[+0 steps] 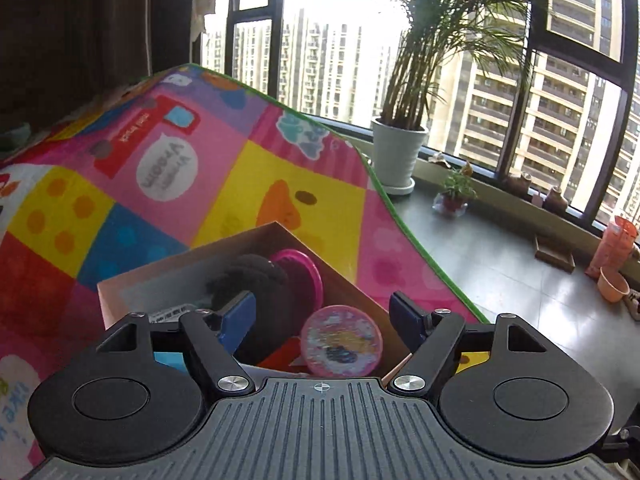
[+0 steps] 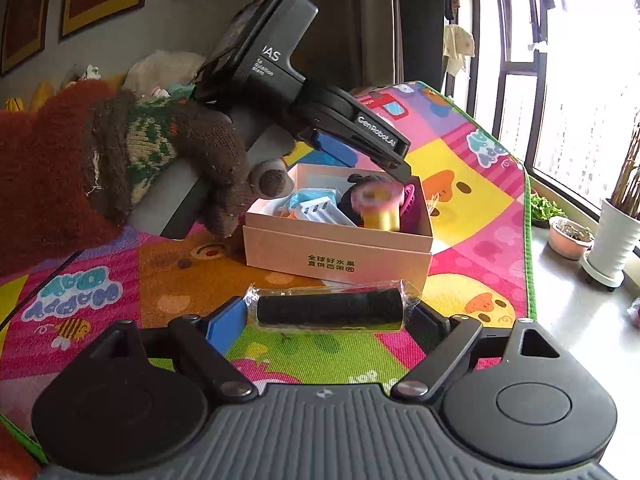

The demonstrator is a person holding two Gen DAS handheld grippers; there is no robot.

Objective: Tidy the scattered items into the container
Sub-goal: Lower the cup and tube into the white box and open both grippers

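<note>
A pale pink cardboard box stands on the colourful play mat. It holds a black fuzzy item, a magenta disc, white and light blue packs and a round pink-lidded tub. In the right wrist view that tub looks blurred, just under the left gripper. My left gripper hangs open over the box with nothing between its fingers; a gloved hand holds it. My right gripper is shut endwise on a black roll in clear wrap, just in front of the box.
The mat's green edge borders a grey tiled sill with a tall potted palm, small pots and an orange cup. A grey seat and soft toys lie behind the box at the left.
</note>
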